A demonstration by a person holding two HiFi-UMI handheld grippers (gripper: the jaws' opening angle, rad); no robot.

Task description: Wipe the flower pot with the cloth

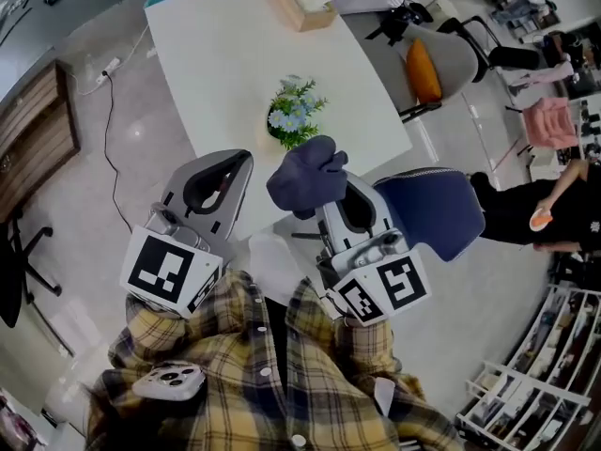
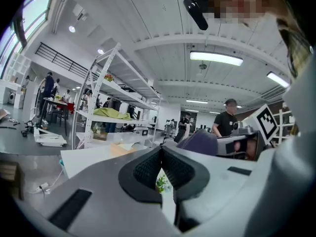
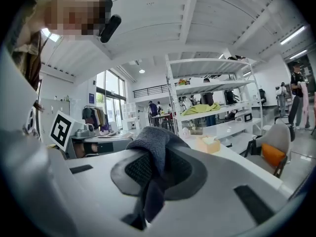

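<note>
The flower pot, holding blue flowers and green leaves, stands on the white table just beyond both grippers. My right gripper is shut on a dark blue cloth, which bunches over its fingertips. In the right gripper view the cloth hangs down between the pads. My left gripper is shut with nothing in it, to the left of the cloth near the table's front edge. In the left gripper view its jaws meet, and the flowers show below them.
A tissue box sits at the far end of the table. A grey chair with an orange cushion and a blue chair stand on the right. A person in black is farther right. Shelving lies beyond.
</note>
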